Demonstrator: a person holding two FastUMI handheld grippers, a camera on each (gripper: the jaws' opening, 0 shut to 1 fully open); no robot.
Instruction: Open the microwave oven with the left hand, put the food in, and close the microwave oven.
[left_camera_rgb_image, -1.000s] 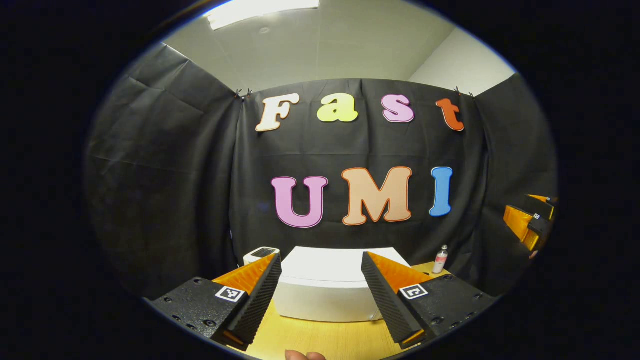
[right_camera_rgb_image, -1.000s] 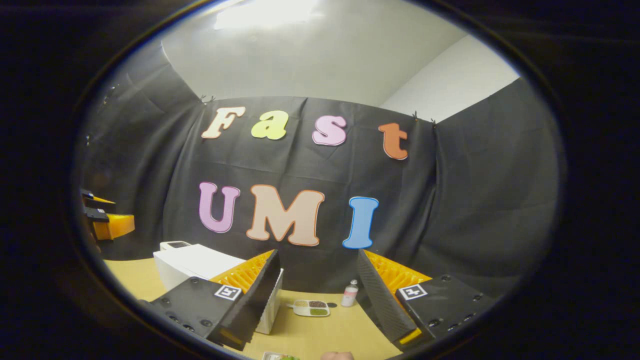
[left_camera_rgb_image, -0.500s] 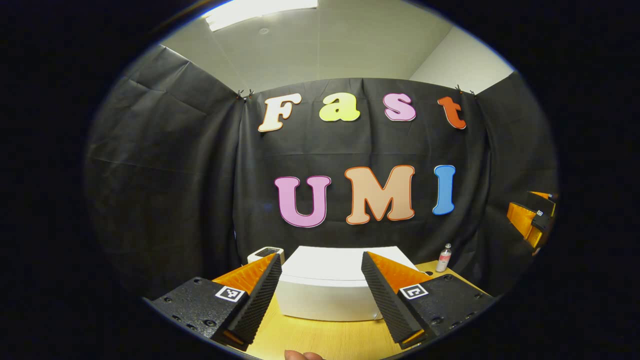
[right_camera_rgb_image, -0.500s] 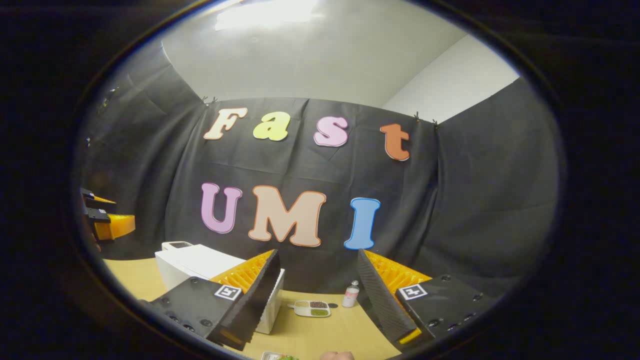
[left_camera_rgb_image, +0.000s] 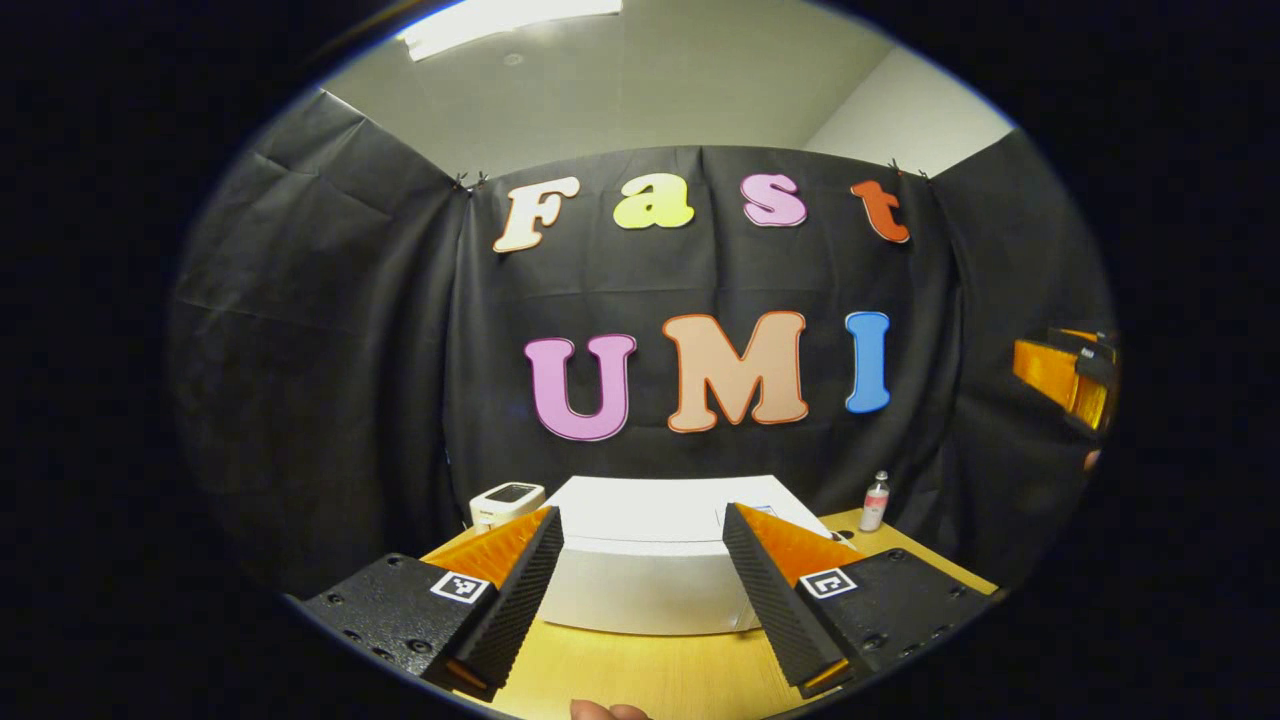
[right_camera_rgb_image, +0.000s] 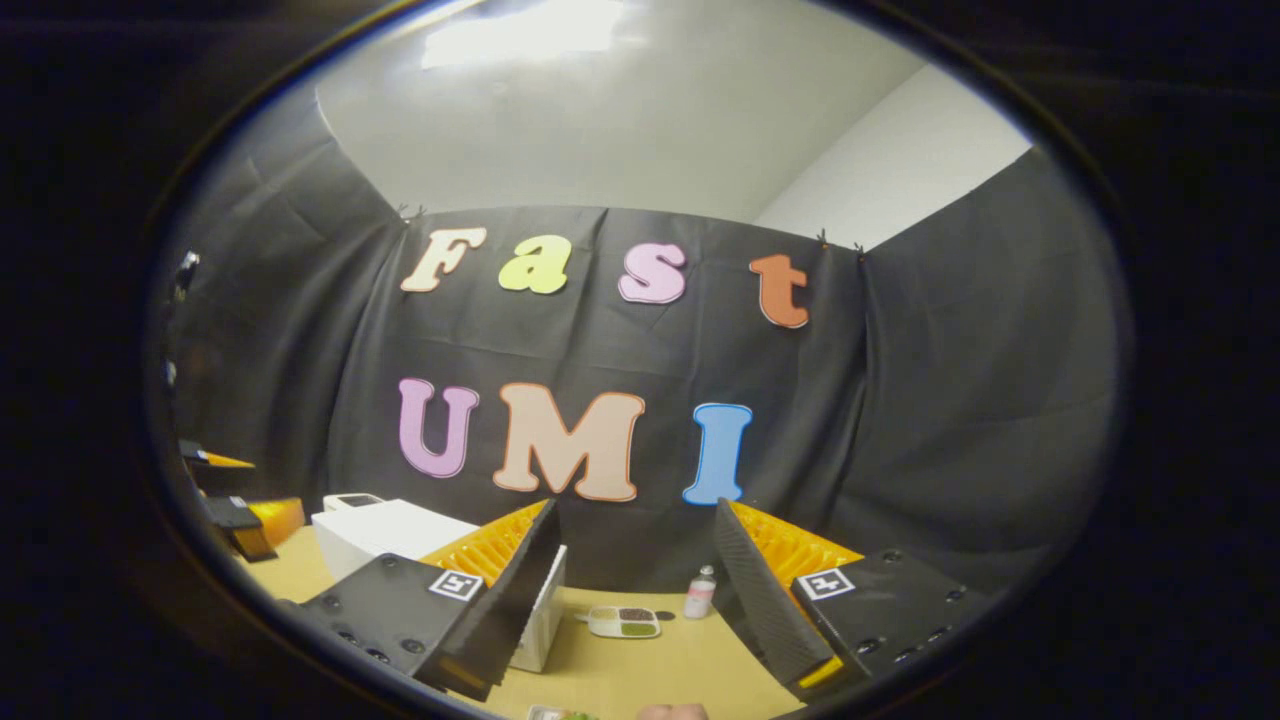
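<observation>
While the left gripper (left_camera_rgb_image: 643, 600) is hovering above the yellow wooden surface (left_camera_rgb_image: 660, 675), its fingers (left_camera_rgb_image: 520, 590) are standing wide apart and are holding nothing. Between them and a little farther, the white box-shaped microwave oven (left_camera_rgb_image: 650, 575) is sitting on the surface with its door shut. A small white device with a dark screen (left_camera_rgb_image: 506, 499) is lying just beside the oven's left rear corner, and a small clear bottle with a pink label (left_camera_rgb_image: 875, 502) is standing to the right of the oven, near the black cloth wall (left_camera_rgb_image: 320, 350). At the right edge of the left gripper view, the right gripper (left_camera_rgb_image: 1070, 375) is showing higher up, well apart from the oven. In the right gripper view, the right gripper (right_camera_rgb_image: 635, 610) is also keeping its fingers (right_camera_rgb_image: 745, 600) wide open and empty. The microwave oven (right_camera_rgb_image: 385, 530) is sitting to the left, partly hidden behind the left finger. A white divided tray with dark and green food (right_camera_rgb_image: 623, 621) is lying on the surface (right_camera_rgb_image: 660, 670) between the fingers, near the bottle (right_camera_rgb_image: 699, 592). Another piece of food with something green (right_camera_rgb_image: 560, 713) is peeking at the bottom edge, too cut off to tell what it is. The left gripper (right_camera_rgb_image: 240, 515) is showing at the far left, near the oven.
</observation>
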